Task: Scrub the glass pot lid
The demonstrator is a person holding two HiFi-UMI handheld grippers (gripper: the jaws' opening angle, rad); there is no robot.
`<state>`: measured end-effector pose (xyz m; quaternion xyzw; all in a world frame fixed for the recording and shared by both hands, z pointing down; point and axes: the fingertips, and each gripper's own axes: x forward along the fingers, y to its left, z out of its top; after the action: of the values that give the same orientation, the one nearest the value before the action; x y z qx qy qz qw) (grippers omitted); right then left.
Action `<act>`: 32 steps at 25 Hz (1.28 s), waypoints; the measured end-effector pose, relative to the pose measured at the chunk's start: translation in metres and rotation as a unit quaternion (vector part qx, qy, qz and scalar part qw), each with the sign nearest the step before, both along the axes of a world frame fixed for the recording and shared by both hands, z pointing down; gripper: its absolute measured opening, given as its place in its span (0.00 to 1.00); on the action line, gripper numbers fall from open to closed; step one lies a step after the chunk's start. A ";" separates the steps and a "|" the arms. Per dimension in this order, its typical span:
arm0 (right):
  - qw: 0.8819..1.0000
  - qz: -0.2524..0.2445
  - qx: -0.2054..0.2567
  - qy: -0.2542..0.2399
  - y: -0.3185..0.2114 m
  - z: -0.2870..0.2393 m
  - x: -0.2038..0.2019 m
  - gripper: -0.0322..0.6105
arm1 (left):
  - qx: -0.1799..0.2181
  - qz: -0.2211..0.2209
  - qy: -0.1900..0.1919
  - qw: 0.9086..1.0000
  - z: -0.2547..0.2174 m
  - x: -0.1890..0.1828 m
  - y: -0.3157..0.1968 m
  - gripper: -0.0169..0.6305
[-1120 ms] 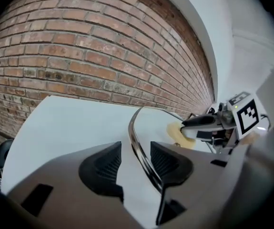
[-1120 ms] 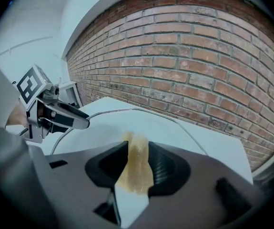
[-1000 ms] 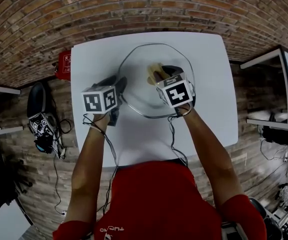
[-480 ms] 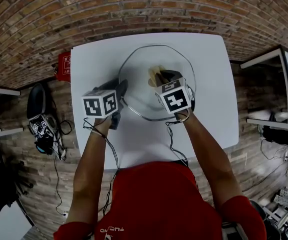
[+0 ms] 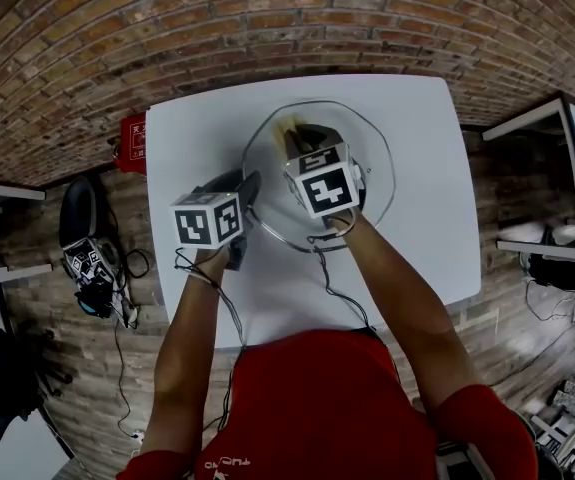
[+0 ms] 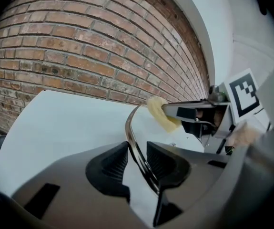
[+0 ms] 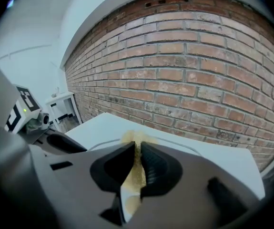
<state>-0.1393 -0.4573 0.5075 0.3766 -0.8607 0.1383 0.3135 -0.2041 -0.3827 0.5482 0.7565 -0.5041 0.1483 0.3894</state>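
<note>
The round glass pot lid [image 5: 372,163] lies on the white table [image 5: 192,133]. My left gripper [image 5: 248,190] is at the lid's left edge, and its jaws are closing with the metal rim [image 6: 136,142] between the pads. In the left gripper view [image 6: 137,160] the pads press on that rim. My right gripper [image 5: 302,136] reaches over the lid's far left part, shut on a yellow sponge [image 5: 289,128]. The sponge [image 7: 133,138] sticks out past the right gripper's jaws [image 7: 137,163] and touches the glass. The same sponge [image 6: 158,112] shows in the left gripper view.
A red object [image 5: 134,138] lies on the brick floor left of the table. Black gear with marker tags [image 5: 87,258] and cables sit lower left. A white cabinet [image 5: 557,178] stands at the right. A brick wall runs behind the table.
The right gripper has carried the sponge left and farther away across the lid. The left gripper has stayed at the lid's left rim.
</note>
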 end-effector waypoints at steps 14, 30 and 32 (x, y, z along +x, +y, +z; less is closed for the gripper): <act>0.998 0.030 0.007 0.063 -0.035 0.027 0.029 0.13 | -0.002 0.005 -0.006 1.000 0.000 -0.001 -0.001 0.23; 0.998 0.063 -0.025 0.005 0.001 0.003 0.046 0.13 | -0.002 0.014 -0.009 1.000 -0.001 -0.001 -0.003 0.23; 0.999 0.027 -0.030 -0.007 0.027 0.003 0.013 0.13 | -0.001 0.013 -0.009 1.000 -0.001 0.000 -0.002 0.23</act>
<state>-0.1266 -0.4306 0.5107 0.3893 -0.8478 0.1753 0.3145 -0.2040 -0.3852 0.5477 0.7613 -0.4974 0.1609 0.3835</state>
